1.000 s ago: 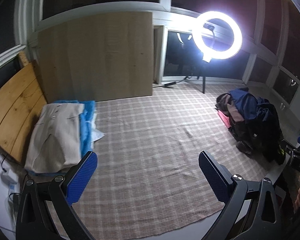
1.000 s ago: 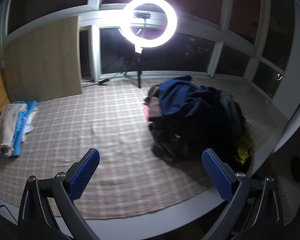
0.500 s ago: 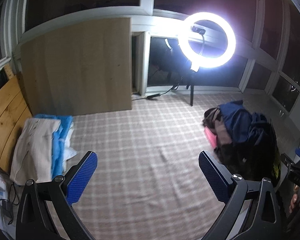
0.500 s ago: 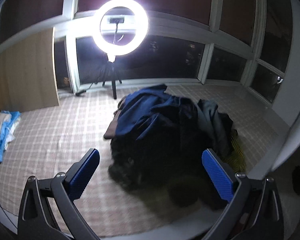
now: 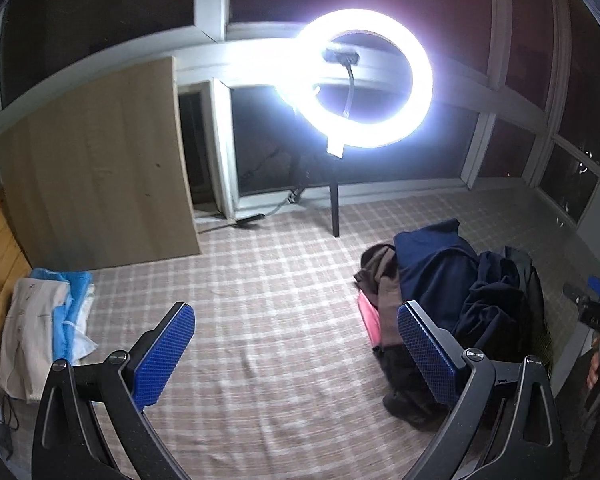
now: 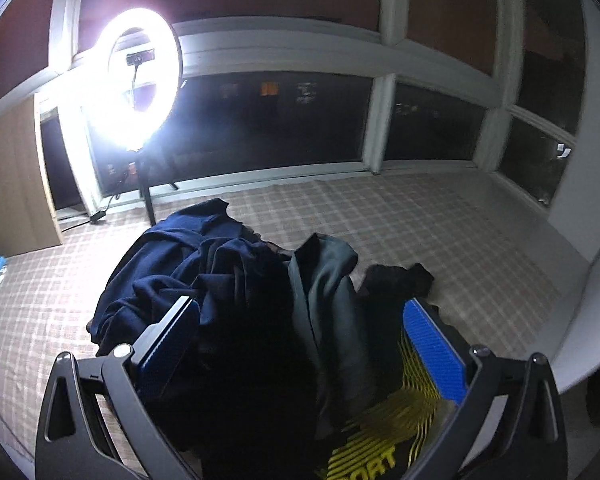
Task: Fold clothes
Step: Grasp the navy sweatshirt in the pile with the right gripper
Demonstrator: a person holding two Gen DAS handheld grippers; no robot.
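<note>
Left tongs (image 5: 296,354) hang wide and empty over the checked cloth (image 5: 260,320), swung rightward since a second ago, so the folded beige and blue stack (image 5: 40,328) now sits farther left of the clothes pile (image 5: 452,300). Right tongs (image 6: 300,344), equally wide and empty, have closed in directly above that pile (image 6: 240,300), whose yellow-striped garment (image 6: 400,428) shows beneath. The ring light (image 6: 138,80) stands behind the pile.

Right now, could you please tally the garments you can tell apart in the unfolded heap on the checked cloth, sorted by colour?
Navy blue garment: 1
Grey-green garment: 1
Black garment with yellow striped print: 1
Small black piece: 1
Brown garment: 1
Pink garment: 1
Total: 6 discernible; more may lie hidden beneath.
</note>
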